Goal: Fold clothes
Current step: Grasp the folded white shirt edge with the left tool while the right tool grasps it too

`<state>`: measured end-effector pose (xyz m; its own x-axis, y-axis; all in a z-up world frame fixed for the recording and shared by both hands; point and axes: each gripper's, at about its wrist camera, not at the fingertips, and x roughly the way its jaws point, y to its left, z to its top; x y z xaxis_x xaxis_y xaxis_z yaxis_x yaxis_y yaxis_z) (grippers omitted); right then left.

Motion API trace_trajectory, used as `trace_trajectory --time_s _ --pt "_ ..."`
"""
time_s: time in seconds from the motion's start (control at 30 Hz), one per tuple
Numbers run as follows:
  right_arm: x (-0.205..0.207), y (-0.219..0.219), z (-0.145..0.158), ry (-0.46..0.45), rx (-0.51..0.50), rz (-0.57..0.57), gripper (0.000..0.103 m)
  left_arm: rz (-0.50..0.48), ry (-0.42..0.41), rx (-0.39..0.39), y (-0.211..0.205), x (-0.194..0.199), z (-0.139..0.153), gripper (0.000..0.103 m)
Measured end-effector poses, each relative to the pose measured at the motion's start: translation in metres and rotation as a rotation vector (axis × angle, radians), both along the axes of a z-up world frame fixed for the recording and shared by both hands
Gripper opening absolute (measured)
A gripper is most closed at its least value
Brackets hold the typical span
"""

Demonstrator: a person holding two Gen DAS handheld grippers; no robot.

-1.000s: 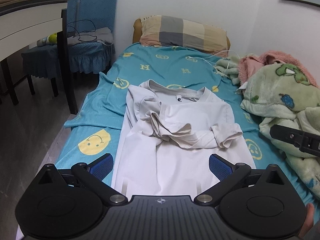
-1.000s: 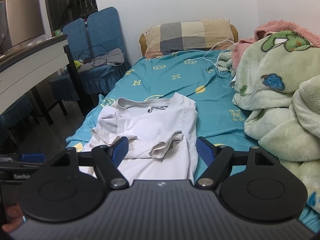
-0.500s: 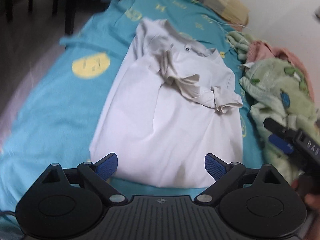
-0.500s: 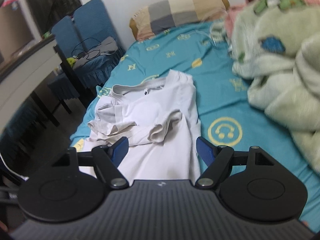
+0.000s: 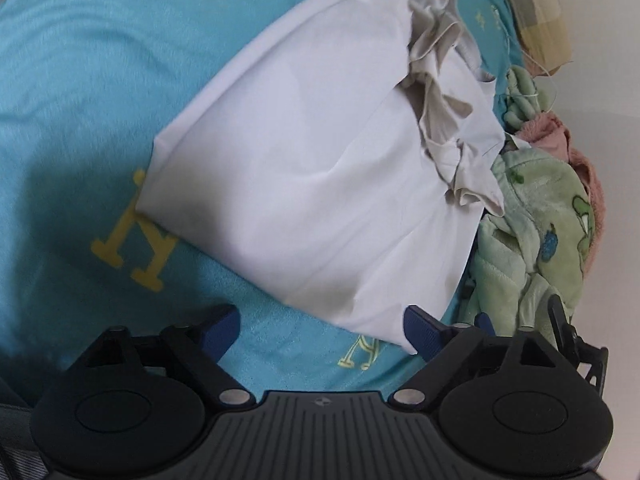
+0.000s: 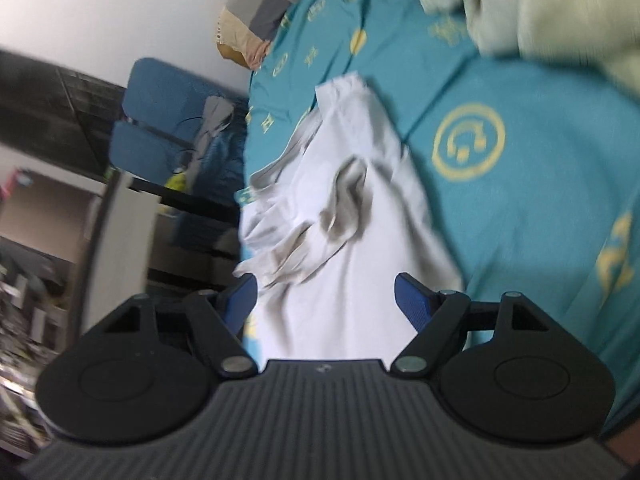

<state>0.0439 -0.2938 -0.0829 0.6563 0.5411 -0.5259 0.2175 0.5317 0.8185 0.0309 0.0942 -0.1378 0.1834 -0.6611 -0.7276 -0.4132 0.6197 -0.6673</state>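
Observation:
A white long-sleeved shirt [image 5: 320, 184] lies flat on the teal bed sheet [image 5: 80, 80], its sleeves bunched across the chest. It also shows in the right wrist view [image 6: 352, 264]. My left gripper [image 5: 320, 328] is open and empty, low over the sheet just short of the shirt's bottom hem, its right fingertip [image 5: 420, 330] at the hem's corner. My right gripper [image 6: 324, 300] is open and empty, held over the shirt's lower part. The right gripper's tip also shows at the left wrist view's right edge [image 5: 568, 332].
A green plush blanket [image 5: 532, 240] is heaped on the bed beside the shirt. A checked pillow [image 6: 256, 8] lies at the head of the bed. Blue chairs [image 6: 168, 120] and a dark desk [image 6: 124, 216] stand beside the bed.
Both grippers have dropped down and tilted toward the shirt's bottom hem. The left now looks steeply down at the hem; the right view has rolled and is blurred. Both stay open.

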Motion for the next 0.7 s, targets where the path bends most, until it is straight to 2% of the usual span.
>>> trace_trajectory --time_s 0.17,0.27,0.43,0.53,0.67,0.7 --pt "0.003 0.012 0.000 0.007 0.004 0.065 0.078 0.103 0.013 -0.010 0.007 -0.002 -0.007 0.075" --pt "0.003 0.021 -0.006 0.029 0.056 0.116 0.078 0.166 -0.010 0.012 0.014 -0.005 -0.004 0.062" --pt "-0.005 0.047 -0.026 0.150 0.206 0.183 0.078 0.270 -0.028 0.030 0.026 -0.008 -0.003 0.049" --pt "-0.015 0.064 -0.042 0.238 0.284 0.192 0.078 0.317 -0.051 0.055 0.031 -0.010 0.001 0.046" --pt "-0.020 0.078 -0.065 0.361 0.259 0.189 0.078 0.363 -0.087 0.104 0.034 -0.012 0.007 0.024" --pt "-0.020 0.077 -0.069 0.379 0.243 0.171 0.078 0.372 -0.095 0.103 0.036 -0.013 0.008 0.016"
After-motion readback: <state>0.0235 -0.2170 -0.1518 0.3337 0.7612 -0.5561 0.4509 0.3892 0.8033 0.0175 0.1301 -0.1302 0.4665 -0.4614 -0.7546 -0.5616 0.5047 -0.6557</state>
